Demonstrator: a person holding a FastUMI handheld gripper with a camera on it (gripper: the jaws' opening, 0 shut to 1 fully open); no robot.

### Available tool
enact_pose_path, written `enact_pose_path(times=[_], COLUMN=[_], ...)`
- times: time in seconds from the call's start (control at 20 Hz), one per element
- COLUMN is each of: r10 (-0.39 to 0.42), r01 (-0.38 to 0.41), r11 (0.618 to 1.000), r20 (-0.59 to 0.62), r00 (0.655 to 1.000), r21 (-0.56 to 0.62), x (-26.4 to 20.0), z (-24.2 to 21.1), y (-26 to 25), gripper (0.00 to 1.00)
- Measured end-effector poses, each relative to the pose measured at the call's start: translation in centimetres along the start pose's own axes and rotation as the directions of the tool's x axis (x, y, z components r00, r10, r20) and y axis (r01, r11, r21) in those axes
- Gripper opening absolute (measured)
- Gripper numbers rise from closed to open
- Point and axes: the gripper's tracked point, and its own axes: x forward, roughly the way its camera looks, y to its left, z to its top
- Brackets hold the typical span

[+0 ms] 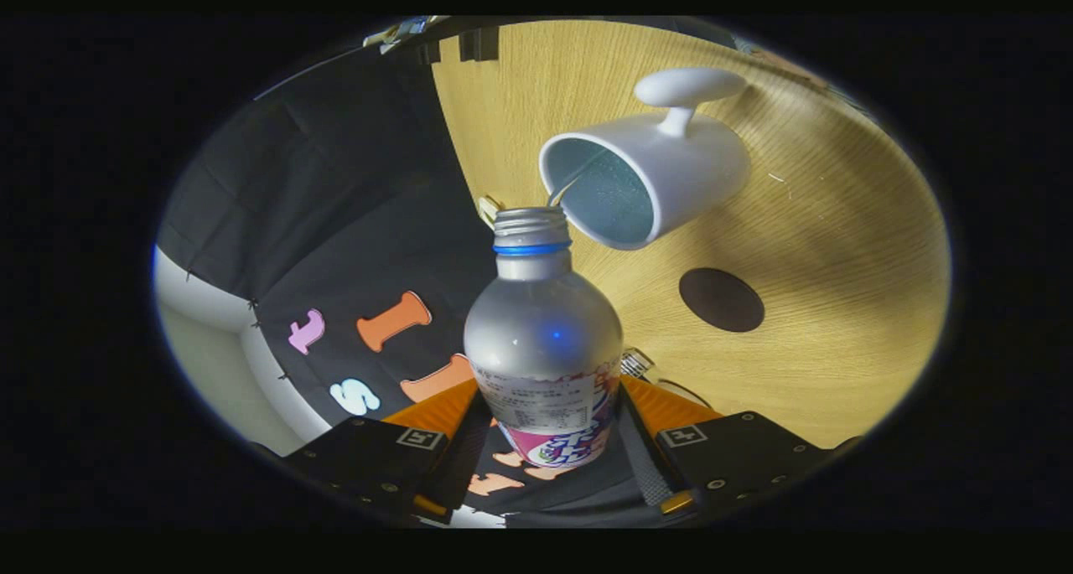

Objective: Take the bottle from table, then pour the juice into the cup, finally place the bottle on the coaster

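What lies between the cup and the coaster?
Nothing: the gripper view shows bare wooden table between the white cup and the dark round coaster.

One bottle [543,339], one cup [650,176], one coaster [721,299], one table [838,247].

Landmark: bottle [543,339]. It sits between the two fingers of the gripper [545,452], both pressing its lower body, neck pointing ahead. Cup [645,184] stands on the table [838,247] just beyond the bottle's mouth, its opening facing the mouth. Coaster [721,299] lies on the table beside the bottle, near the cup but apart from it.
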Motion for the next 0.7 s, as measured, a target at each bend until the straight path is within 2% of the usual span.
enact_pose_path(times=[0.7], r10=[-0.002], r01=[0.002], r11=[0.998], r20=[0.0], r00=[1.0], r21=[0.07], x=[0.6], z=[-0.45], y=[-0.09], gripper=[0.78])
